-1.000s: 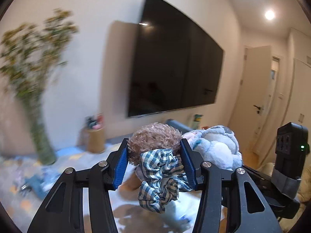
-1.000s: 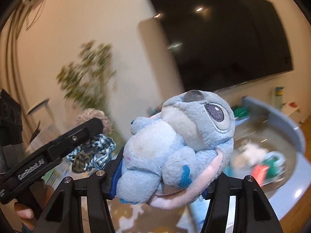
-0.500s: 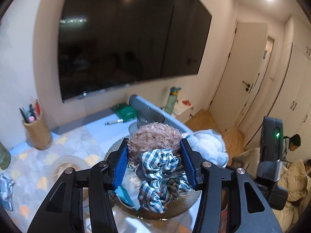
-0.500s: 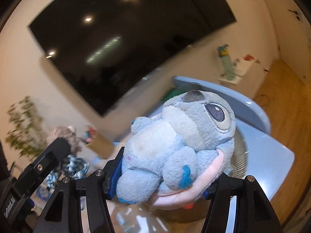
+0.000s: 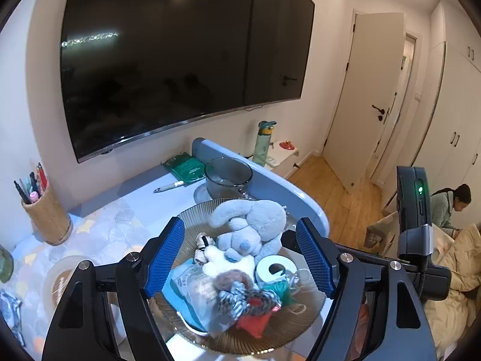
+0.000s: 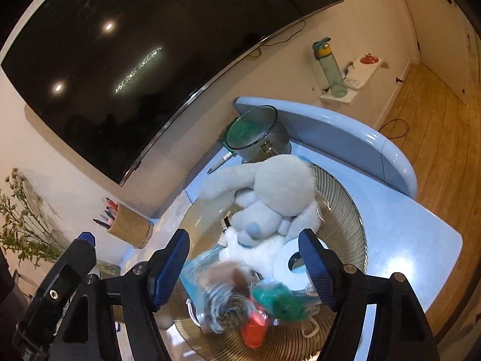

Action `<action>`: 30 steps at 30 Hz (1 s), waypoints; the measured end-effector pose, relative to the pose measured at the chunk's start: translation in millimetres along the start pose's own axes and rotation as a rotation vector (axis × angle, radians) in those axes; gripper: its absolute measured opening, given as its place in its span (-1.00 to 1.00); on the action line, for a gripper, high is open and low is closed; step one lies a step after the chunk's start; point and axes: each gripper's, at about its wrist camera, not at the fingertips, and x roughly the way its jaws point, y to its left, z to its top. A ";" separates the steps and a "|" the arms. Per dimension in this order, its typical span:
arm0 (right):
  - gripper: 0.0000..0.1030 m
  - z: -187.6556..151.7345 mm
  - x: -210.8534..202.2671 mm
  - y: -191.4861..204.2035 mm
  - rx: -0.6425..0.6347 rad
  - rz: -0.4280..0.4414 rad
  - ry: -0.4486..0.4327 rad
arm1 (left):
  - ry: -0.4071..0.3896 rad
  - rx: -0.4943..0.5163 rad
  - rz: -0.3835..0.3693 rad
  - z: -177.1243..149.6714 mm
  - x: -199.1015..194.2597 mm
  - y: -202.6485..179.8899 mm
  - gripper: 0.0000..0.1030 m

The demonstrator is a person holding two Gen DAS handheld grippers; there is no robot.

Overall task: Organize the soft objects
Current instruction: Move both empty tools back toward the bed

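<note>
Both grippers hang open and empty over a ribbed glass bowl (image 5: 279,335) on the bench (image 6: 421,240). Left gripper (image 5: 240,258): jaws wide apart, framing the pile at frame centre. Blue Stitch plush (image 5: 255,225) lies in the bowl's far half, above and between the pads; checked scrunchie doll (image 5: 240,293) sits lower centre, nearer the cam. White tape roll (image 5: 275,269) just right of it, near the right pad. Right gripper (image 6: 246,266) also spread wide, plush (image 6: 276,198) above its pads. Doll there is motion-blurred; green and red items hard to ID. Bowl's near rim cut off by gripper bodies.
</note>
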 end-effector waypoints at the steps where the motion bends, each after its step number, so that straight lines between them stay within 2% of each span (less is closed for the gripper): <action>1: 0.43 -3.2 -5.4 1.3 -0.003 0.000 -0.007 | -0.010 -0.001 -0.016 -0.8 -9.8 0.0 0.46; 8: 0.43 -25.2 -39.3 20.0 -0.035 0.025 -0.057 | -0.086 0.026 -0.054 -2.3 -79.8 -1.8 0.46; 15: 0.44 -55.8 -74.5 67.1 -0.121 0.109 -0.091 | -0.190 0.022 -0.029 -10.8 -171.8 20.7 0.47; 19: 0.46 -75.8 -91.7 109.3 -0.217 0.167 -0.109 | -0.244 -0.021 0.024 -17.7 -228.2 50.4 0.47; 21: 0.55 -89.5 -100.7 137.9 -0.286 0.199 -0.119 | -0.269 -0.035 0.056 -20.5 -250.7 63.1 0.47; 24: 0.62 -110.5 -107.5 177.7 -0.388 0.243 -0.123 | -0.311 -0.061 0.157 -27.0 -288.8 87.7 0.47; 27: 0.69 -134.5 -106.9 216.3 -0.488 0.311 -0.106 | -0.355 -0.091 0.271 -40.1 -322.5 114.8 0.68; 30: 0.76 -161.7 -92.3 248.0 -0.565 0.357 -0.063 | -0.380 -0.137 0.347 -63.2 -346.7 145.5 0.68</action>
